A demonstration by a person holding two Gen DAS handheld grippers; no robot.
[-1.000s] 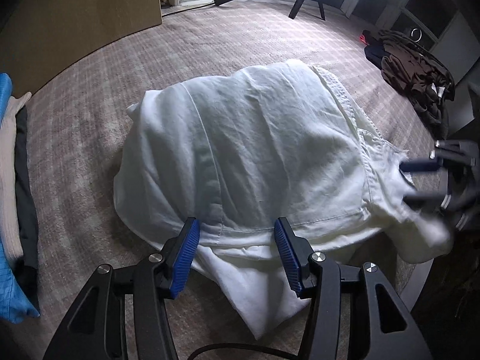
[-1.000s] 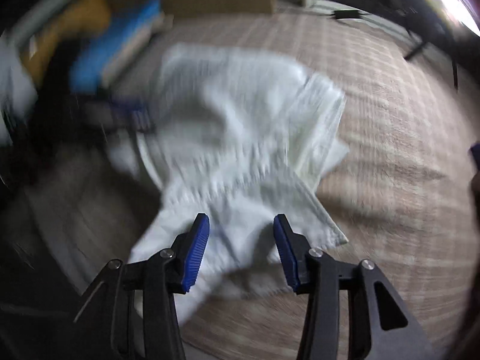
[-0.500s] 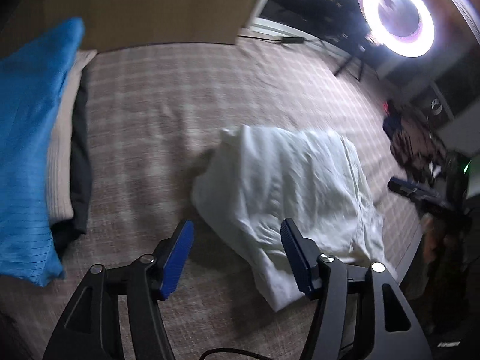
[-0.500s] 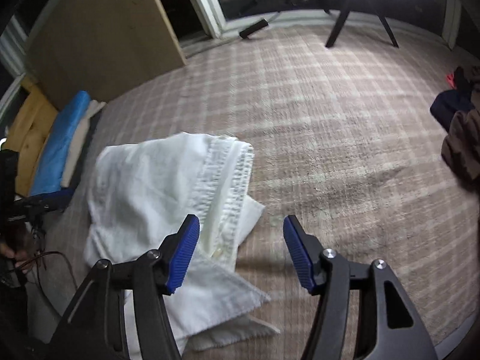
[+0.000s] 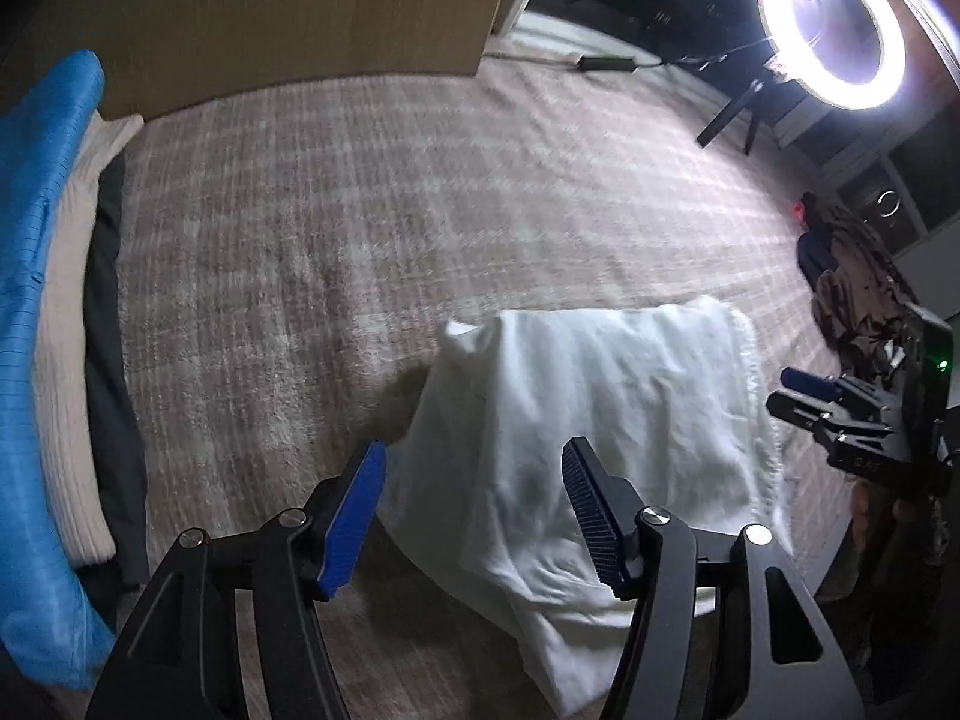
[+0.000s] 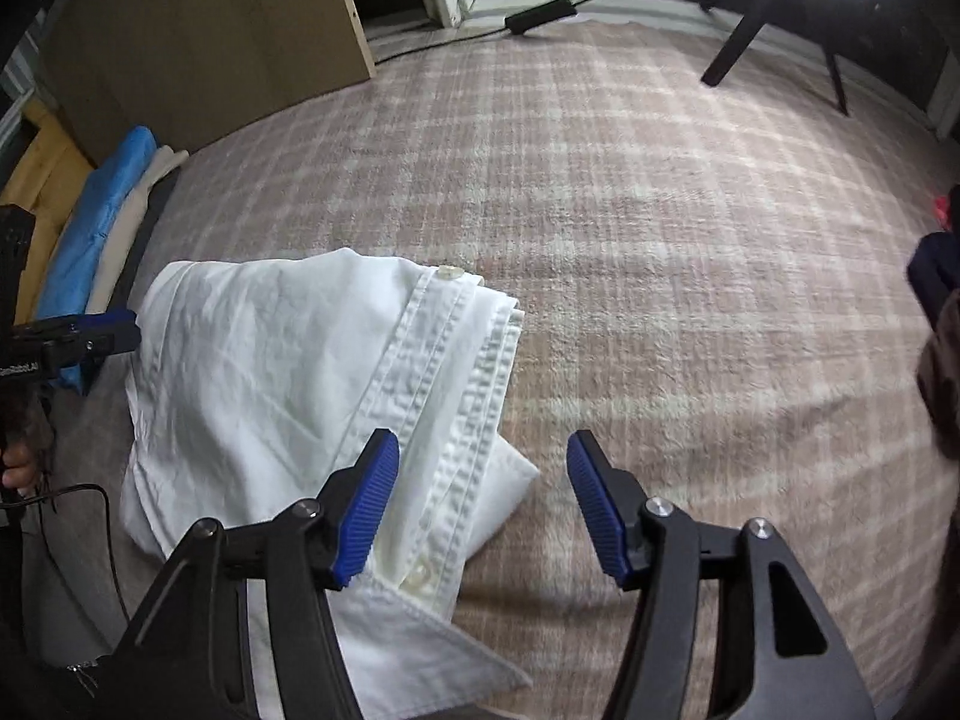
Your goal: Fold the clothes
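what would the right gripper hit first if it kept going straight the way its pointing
Probably the plaid rug. The right gripper stands open with bare rug showing between its fingers; the folded white shirt lies just to its left, so only its left finger might graze the shirt's edge. Depth is uncertain.

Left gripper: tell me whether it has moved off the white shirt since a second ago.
Yes. The left gripper straddled the white shirt hem then; now it sits back toward the folded stack, jaws open and empty.

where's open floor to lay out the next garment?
Bare rug between the white shirt and the folded stack, also beyond the shirt toward the tripod. Crowded by the dark clothes pile.
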